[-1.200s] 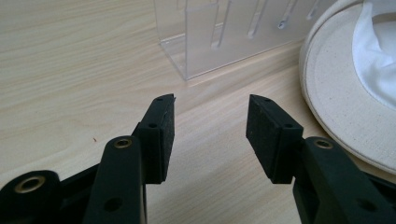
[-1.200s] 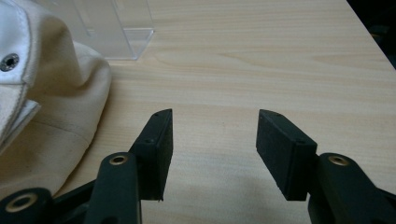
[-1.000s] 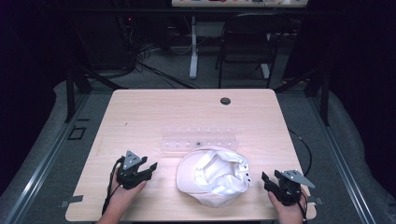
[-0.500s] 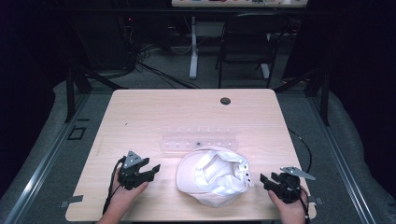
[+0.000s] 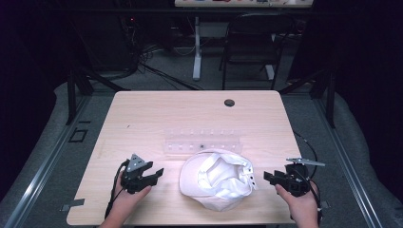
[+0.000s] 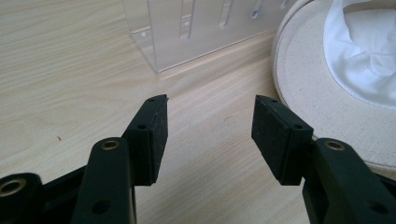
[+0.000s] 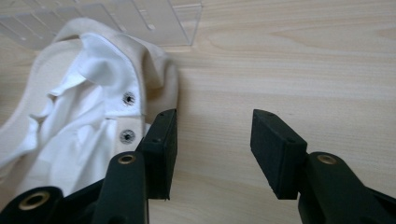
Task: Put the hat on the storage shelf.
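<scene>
The white hat (image 5: 216,179) lies crown-down by the near edge of the table (image 5: 142,114), between both tools: the left tool (image 5: 153,175) stands wide and empty beside its brim, the right tool (image 5: 270,177), just been closing yet empty, seems slightly nearer its snap side.

Both forearms come in from the bottom edge. The black two-jaw left gripper (image 5: 154,173), grey three-cornered plate on top, sits low in the left hand (image 5: 129,198), jaws apart, nothing between them. The black two-jaw right gripper (image 5: 269,177) in the right hand (image 5: 300,205) seems lifted slightly; its jaws, just narrowing, grip nothing.
</scene>
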`<state>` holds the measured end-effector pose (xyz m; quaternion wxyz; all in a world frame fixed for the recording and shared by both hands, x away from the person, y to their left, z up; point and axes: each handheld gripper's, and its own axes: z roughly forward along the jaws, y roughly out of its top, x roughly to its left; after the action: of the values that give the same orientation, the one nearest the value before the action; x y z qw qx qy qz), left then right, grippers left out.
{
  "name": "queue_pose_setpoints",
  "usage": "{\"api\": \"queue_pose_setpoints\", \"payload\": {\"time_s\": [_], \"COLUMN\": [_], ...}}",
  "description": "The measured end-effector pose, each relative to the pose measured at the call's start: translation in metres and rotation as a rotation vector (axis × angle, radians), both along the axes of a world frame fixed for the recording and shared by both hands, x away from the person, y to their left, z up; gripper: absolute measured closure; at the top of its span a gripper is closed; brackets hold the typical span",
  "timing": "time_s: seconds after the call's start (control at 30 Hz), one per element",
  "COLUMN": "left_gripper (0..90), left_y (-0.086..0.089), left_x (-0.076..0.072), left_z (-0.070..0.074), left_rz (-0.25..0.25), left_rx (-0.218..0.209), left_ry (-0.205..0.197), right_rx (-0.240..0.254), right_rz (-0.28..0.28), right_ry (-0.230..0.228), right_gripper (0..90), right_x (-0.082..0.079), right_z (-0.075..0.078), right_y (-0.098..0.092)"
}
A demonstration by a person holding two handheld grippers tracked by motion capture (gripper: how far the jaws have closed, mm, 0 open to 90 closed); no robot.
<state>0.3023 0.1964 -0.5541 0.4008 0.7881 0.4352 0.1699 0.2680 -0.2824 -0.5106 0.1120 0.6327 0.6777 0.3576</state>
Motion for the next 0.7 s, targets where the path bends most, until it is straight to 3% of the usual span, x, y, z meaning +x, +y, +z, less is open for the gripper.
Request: {"api": "queue_pose_setpoints", "payload": {"time_s": [0.1, 0.27, 0.53, 0.7], "left_gripper": [46.6, 46.9, 46.9, 46.9], "left_y": [0.000, 0.000, 0.000, 0.001], "left_x": [0.000, 0.000, -0.001, -0.001], "left_z": [0.000, 0.000, 0.001, 0.001], "left_rz": [-0.002, -0.005, -0.009, -0.009], "left_rx": [0.001, 0.002, 0.003, 0.001], "left_ry": [0.002, 0.002, -0.002, -0.003], "right_rx": [0.021, 0.026, 0.079, 0.123], "right_rz": [0.020, 0.016, 0.045, 0.052], "right_ry": [0.039, 0.050, 0.076, 0.130], "right_gripper": [52.4, 51.3, 49.4, 46.0], "right_x": [0.003, 0.010, 0.022, 0.029], "right_z": [0.011, 0.018, 0.017, 0.009], "right_y": [0.004, 0.011, 0.020, 0.024]}}
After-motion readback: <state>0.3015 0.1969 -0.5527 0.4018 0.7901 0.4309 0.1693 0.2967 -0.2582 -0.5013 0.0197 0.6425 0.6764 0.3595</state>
